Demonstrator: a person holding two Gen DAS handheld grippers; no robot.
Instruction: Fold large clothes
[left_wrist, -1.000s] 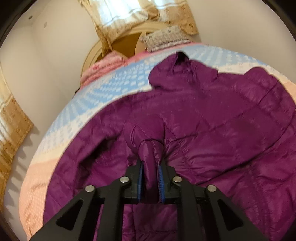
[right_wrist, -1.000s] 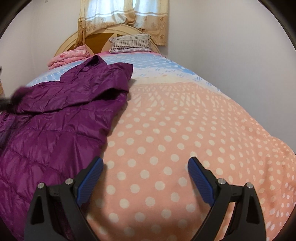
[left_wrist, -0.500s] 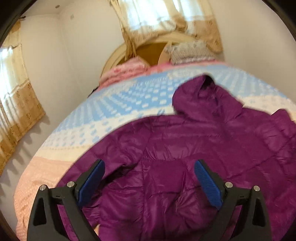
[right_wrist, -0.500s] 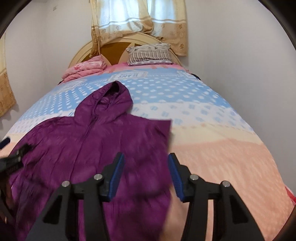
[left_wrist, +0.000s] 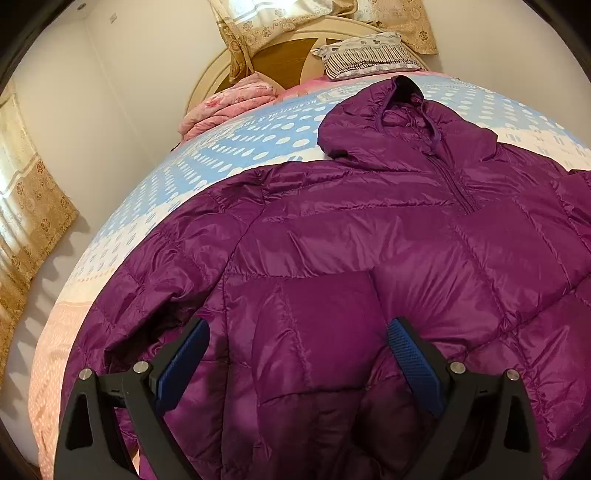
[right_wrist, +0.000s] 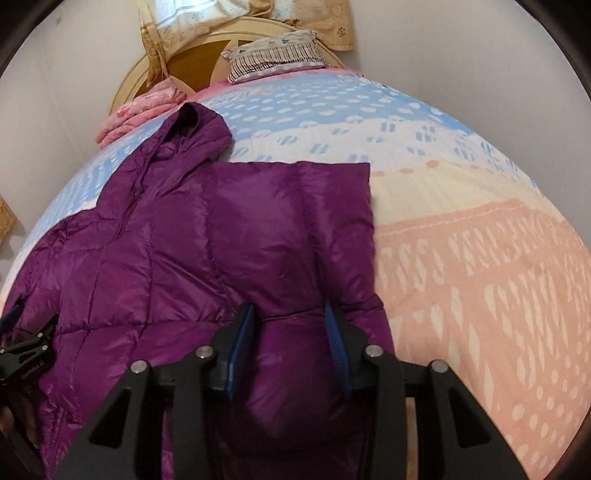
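A purple hooded puffer jacket (left_wrist: 369, 236) lies front-up on the bed, its hood (left_wrist: 388, 122) toward the headboard. The left sleeve (left_wrist: 295, 314) is folded in over the chest. My left gripper (left_wrist: 299, 325) hovers just above that sleeve, open, with nothing pinched. In the right wrist view the same jacket (right_wrist: 155, 258) fills the left half. My right gripper (right_wrist: 289, 310) is closing its jaws on a puffed ridge of the jacket's right side, and the blue pads (right_wrist: 242, 332) touch the fabric. The left gripper's black frame (right_wrist: 26, 350) shows at the left edge.
The bedspread (right_wrist: 480, 258) is dotted, peach near me and blue farther off. A striped pillow (left_wrist: 365, 55) and a folded pink blanket (left_wrist: 229, 107) lie at the wooden headboard (left_wrist: 280, 55). A wall runs close on the right, curtains hang at the left.
The left gripper let go of the sleeve fold, opened wide and drew back. The right gripper swung left from the bare bedspread onto the jacket, and its jaws narrowed around the fabric.
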